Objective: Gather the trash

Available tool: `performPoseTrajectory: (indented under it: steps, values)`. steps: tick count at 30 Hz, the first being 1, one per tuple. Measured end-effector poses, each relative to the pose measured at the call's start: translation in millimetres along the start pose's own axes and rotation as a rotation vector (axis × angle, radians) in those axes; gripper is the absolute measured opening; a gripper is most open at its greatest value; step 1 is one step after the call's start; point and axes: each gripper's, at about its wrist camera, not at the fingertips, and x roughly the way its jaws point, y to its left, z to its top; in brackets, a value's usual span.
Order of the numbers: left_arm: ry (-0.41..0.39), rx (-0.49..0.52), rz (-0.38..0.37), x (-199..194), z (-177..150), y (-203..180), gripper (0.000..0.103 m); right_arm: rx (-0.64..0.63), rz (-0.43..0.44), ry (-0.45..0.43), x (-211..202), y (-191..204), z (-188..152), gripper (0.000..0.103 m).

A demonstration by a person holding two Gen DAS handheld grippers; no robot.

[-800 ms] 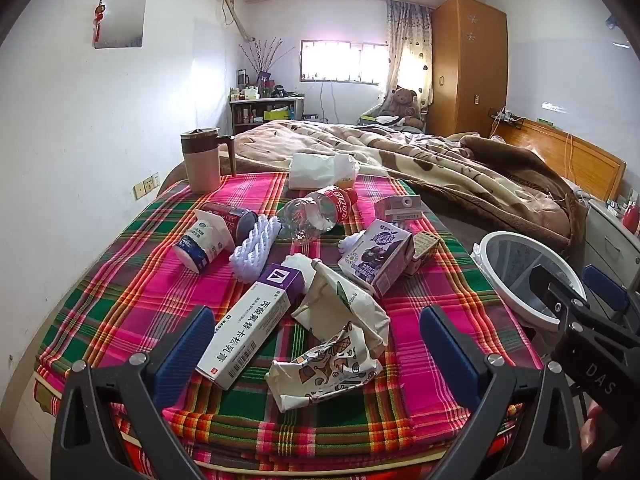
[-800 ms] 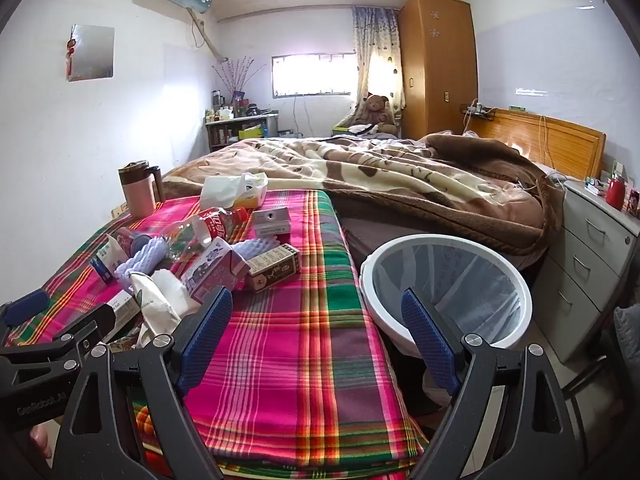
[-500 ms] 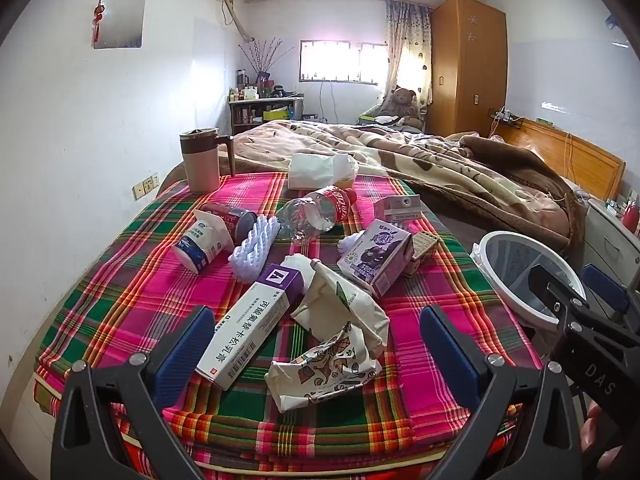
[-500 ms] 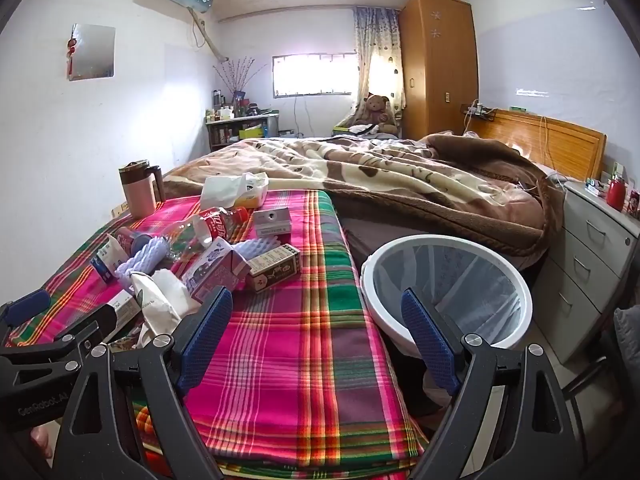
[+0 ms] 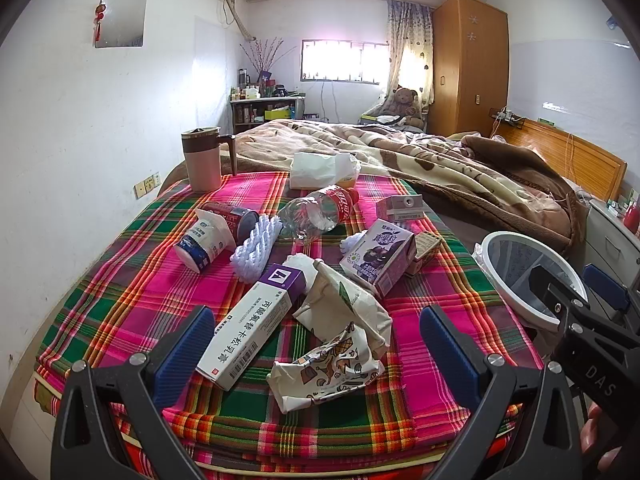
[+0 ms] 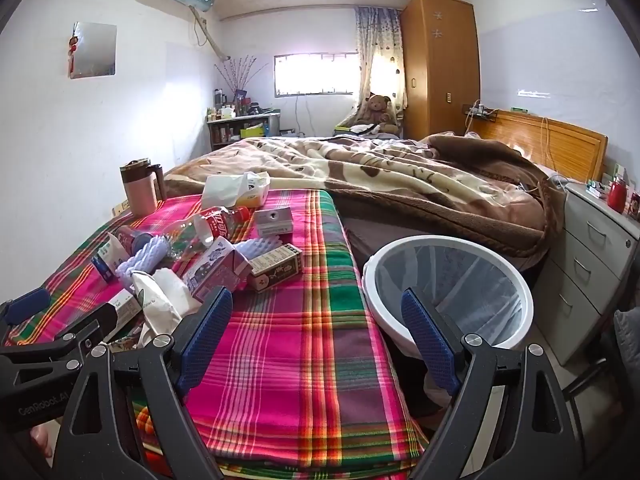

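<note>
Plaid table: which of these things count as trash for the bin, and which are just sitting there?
For the job:
- crumpled paper wrappers
- long white box
- purple carton
- plastic bottle
- yogurt cup
- white bin

Probably just lying about:
- lidded mug
- tissue pack
- teddy bear

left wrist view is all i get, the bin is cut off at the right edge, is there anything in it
Observer: In the right wrist view the white bin shows whole: a clear liner and no trash visible inside.
Operator: where does it stand
Observer: On the floor, between the plaid-covered surface and a grey drawer unit.
Operator: is my right gripper holding anything
Observer: No. The right gripper is open and empty, with one finger over the plaid cloth and the other over the bin's near rim.
</note>
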Motion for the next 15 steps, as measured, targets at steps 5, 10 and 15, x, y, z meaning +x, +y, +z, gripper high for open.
performPoseTrajectory:
  steps: [5, 10, 15]
  values:
    - [0.001, 0.0, -0.001, -0.2, 0.3, 0.5, 0.103, -0.001, 0.001, 0.001, -0.1, 0.8, 0.5, 0.088]
    - [0.001, -0.001, 0.001, 1.2, 0.7, 2.3, 0.103, -0.002, 0.0, 0.003, 0.8, 0.9, 1.3, 0.088]
    - [0.002, -0.001, -0.001, 1.4, 0.9, 3.6, 0.103, -0.003, 0.002, 0.003, 0.1, 1.0, 1.4, 0.088]
